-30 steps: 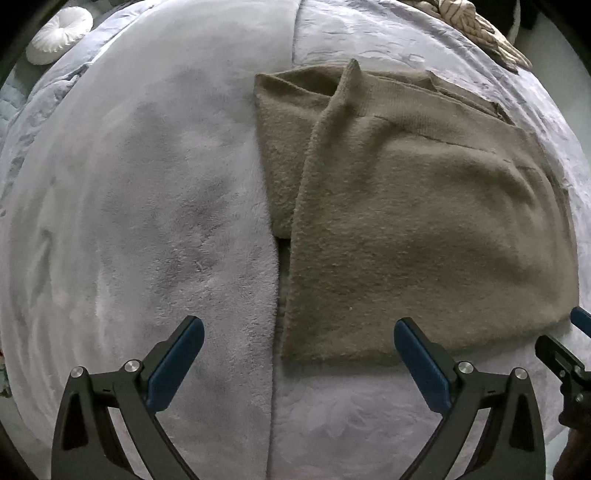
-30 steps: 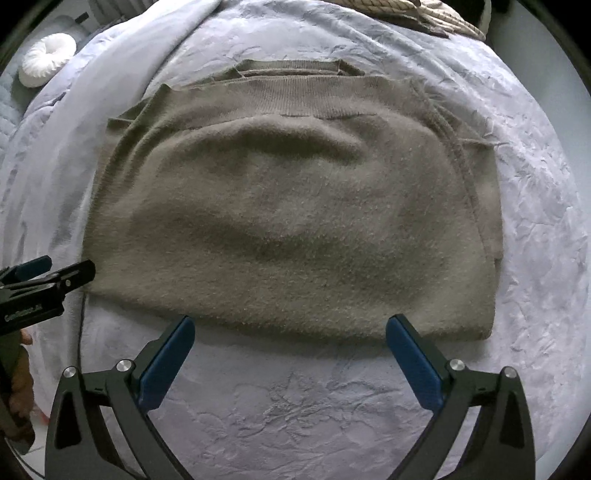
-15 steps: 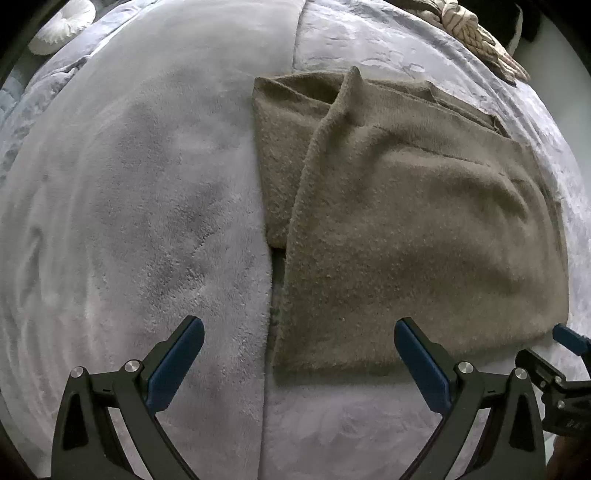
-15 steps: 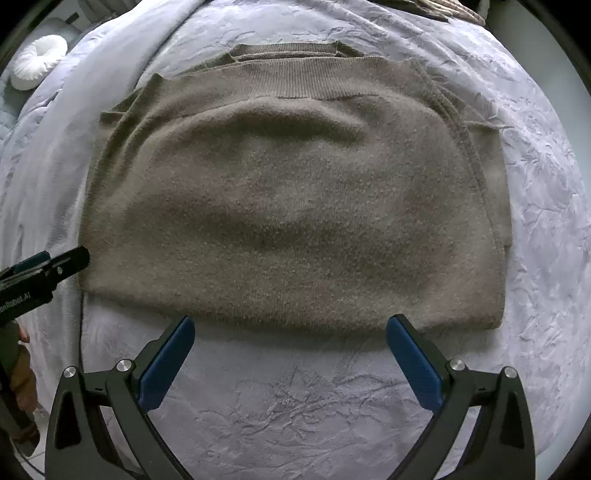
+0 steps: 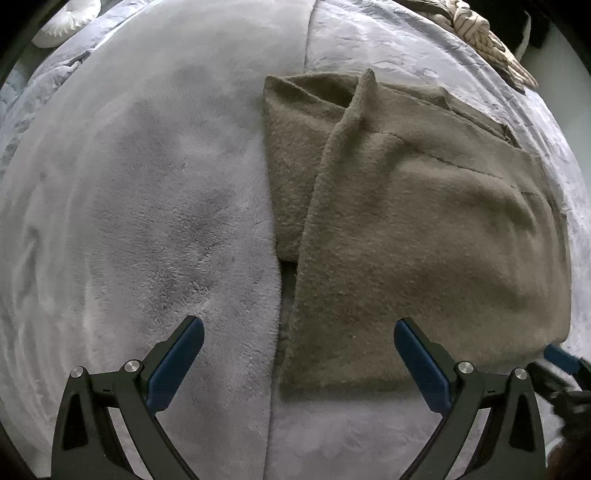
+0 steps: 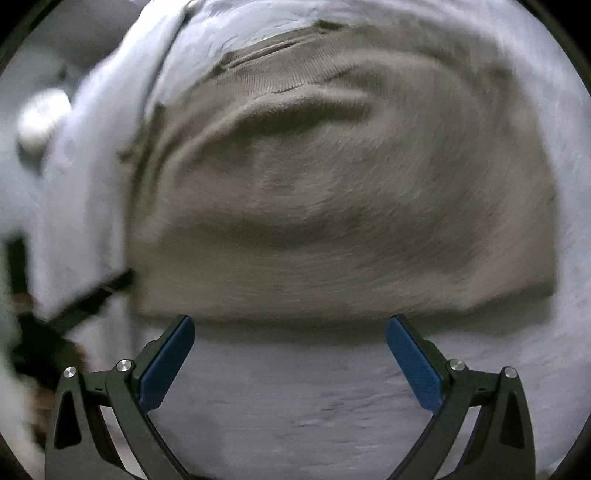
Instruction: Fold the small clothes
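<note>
A taupe knit sweater (image 5: 417,236) lies flat on a grey bed, partly folded, with one side flap turned over its left part. My left gripper (image 5: 297,354) is open and empty, hovering over the sweater's near left corner. My right gripper (image 6: 290,354) is open and empty, just short of the sweater's near hem (image 6: 332,306); the right wrist view is motion-blurred. The right gripper's tip shows at the left wrist view's right edge (image 5: 561,360), and the left gripper's tip at the right wrist view's left edge (image 6: 103,288).
A plush grey blanket (image 5: 140,206) covers the bed left of the sweater. A white round cushion (image 5: 70,18) sits at the far left. A beige knitted item (image 5: 487,40) lies at the far right. Crinkled grey bedding (image 6: 295,406) lies below the hem.
Both grippers have moved closer to the sweater's near hem. The right wrist view has tilted and turned blurry. Both stay open.
</note>
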`<state>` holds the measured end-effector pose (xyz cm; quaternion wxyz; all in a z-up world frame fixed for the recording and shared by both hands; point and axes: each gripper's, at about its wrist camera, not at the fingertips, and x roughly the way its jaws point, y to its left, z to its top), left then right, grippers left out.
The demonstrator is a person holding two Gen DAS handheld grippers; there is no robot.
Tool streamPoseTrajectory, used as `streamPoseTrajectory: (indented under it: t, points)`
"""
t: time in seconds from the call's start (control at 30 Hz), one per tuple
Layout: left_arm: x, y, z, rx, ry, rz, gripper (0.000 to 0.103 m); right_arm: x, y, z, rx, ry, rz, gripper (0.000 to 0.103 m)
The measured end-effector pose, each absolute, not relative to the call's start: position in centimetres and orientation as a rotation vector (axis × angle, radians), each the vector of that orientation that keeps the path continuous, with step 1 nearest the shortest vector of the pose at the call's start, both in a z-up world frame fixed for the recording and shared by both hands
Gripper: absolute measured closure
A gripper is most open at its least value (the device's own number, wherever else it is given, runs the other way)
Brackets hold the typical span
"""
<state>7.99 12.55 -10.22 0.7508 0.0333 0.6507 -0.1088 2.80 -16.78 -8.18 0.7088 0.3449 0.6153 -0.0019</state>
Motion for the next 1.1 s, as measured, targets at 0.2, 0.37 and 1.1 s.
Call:
streamPoseTrajectory:
  t: [0.2,0.37,1.1]
  points:
    - [8.9,13.1,-11.2,0.046,1.449,-0.235,0.000,1.6,-17.5,-11.0,1.166,1.262,0.153,0.000]
    - [9.4,13.7,-11.5,0.032,1.452,-0.230,0.000,0.9,-14.8,-13.2,1.333,1.241,0.238,0.010]
    - [11.6,13.8,-12.7,0.006,1.457,-0.240,0.000,5.4,-10.1,-17.6,1.634,1.089,0.312,0.029]
